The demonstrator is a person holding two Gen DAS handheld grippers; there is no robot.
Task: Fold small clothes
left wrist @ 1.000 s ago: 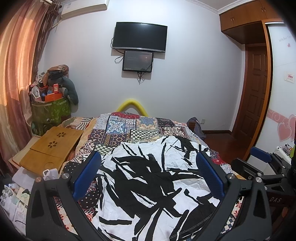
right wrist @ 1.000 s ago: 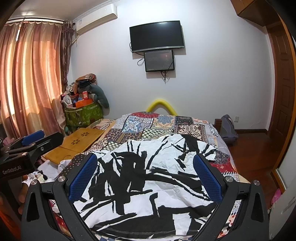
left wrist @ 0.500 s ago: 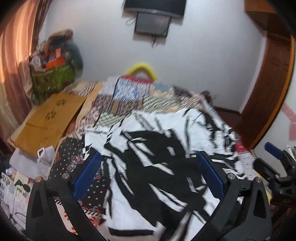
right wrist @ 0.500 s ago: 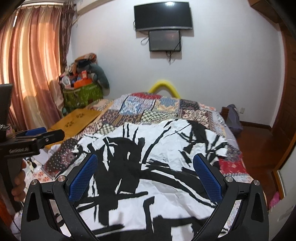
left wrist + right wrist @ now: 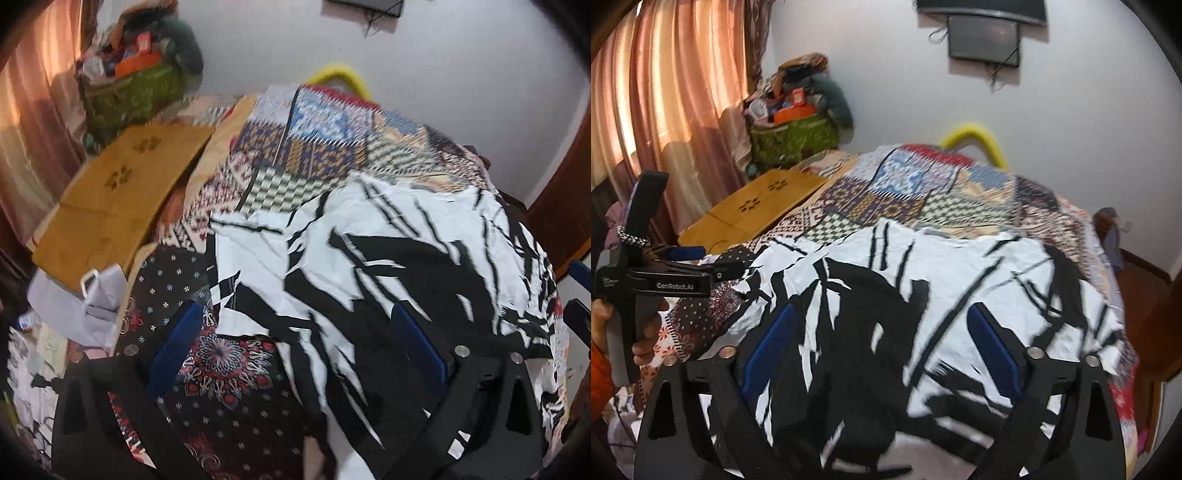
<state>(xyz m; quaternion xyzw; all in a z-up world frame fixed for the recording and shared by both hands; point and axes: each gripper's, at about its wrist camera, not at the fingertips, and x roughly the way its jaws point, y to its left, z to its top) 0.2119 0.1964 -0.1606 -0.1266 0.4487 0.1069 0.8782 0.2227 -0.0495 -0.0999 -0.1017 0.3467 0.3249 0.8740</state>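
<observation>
Black and white, the shirt (image 5: 923, 295) lies spread flat on the patchwork bedspread (image 5: 916, 188). Over its near left corner hangs the left gripper (image 5: 295, 347), fingers wide apart and holding nothing. The right gripper (image 5: 886, 343) hangs over the near edge of the shirt, and its jaws are closing with nothing between them. A wooden lap table (image 5: 114, 195) sits beside the bed.
</observation>
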